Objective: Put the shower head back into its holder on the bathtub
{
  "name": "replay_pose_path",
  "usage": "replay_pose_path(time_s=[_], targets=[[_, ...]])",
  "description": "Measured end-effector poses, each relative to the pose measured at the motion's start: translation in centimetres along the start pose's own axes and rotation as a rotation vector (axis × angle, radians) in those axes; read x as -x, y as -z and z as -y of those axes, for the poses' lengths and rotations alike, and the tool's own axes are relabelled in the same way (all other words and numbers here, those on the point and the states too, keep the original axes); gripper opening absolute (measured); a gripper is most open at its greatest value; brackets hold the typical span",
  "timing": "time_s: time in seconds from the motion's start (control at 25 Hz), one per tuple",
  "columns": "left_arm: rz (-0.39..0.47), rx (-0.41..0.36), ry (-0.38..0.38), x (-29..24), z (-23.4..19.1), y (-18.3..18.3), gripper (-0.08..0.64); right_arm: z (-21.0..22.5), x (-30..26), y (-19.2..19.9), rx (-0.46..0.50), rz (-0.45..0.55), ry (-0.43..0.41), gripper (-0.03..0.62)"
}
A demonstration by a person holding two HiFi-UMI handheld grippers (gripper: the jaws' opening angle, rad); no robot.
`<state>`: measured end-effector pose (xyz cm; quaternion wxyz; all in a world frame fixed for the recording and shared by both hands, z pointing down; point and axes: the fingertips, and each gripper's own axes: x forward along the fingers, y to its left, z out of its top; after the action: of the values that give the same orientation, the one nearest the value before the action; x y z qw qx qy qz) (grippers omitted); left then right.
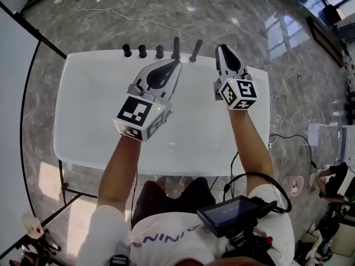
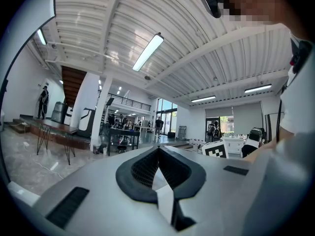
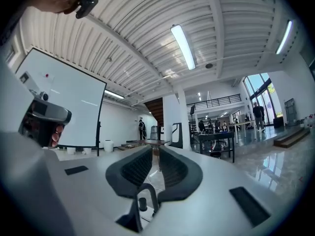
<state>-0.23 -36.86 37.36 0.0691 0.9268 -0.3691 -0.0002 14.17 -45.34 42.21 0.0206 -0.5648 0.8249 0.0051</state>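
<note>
In the head view a white bathtub (image 1: 100,126) lies below me, with a row of black fittings along its far rim. Three round knobs (image 1: 142,51) stand at the left, then an upright spout (image 1: 176,47). Beside it the slim black shower head (image 1: 196,50) stands tilted on the rim. My left gripper (image 1: 176,63) hangs just short of the spout, its jaws shut with nothing in them. My right gripper (image 1: 223,49) is held to the right of the shower head and apart from it. Its jaws stand a narrow gap apart with nothing between them. Both gripper views look level into the hall.
Marble floor surrounds the tub, with a thin cable (image 1: 138,20) lying beyond the far rim and more cables (image 1: 288,137) at the right. A whiteboard panel (image 1: 14,121) stands at the left. A person (image 1: 333,179) sits at the right edge. Distant tables (image 2: 120,134) and people show in the hall.
</note>
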Motion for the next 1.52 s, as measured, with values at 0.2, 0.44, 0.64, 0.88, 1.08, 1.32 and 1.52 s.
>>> replay_pose_path(time_s=[0.2,0.44,0.64,0.88,1.08,1.32,1.52], targets=[[0.021,0.004,0.03,3.6,0.9,-3.1,0.015,-2.6,4.4,-4.9,-0.05,0.02,0.03,0.034],[0.003,-0.057,0.017,6.5,3.0,-5.4,0.016,-4.9,10.6,-8.3,-0.085,-0.009,0.056,0.018],[0.008,-0.114,0.025,7.8,5.8,-6.3,0.017,-7.1,14.8,-9.7,-0.074,-0.039,0.036,0.016],[-0.024,-0.103,0.009,8.7,10.1,-6.4,0.016,-8.1,19.7,-11.9,-0.034,-0.031,0.03,0.015],[0.014,-0.086,-0.003,9.1,14.4,-7.1,0.016,-8.2,24.3,-14.4,0.018,-0.034,-0.009,0.012],[0.024,-0.092,-0.027,10.5,20.0,-7.2,0.016,-7.1,30.1,-16.0,0.03,-0.027,-0.036,0.012],[0.02,-0.099,-0.052,13.2,23.9,-7.2,0.015,-8.3,34.8,-17.0,0.021,-0.012,-0.064,0.012]])
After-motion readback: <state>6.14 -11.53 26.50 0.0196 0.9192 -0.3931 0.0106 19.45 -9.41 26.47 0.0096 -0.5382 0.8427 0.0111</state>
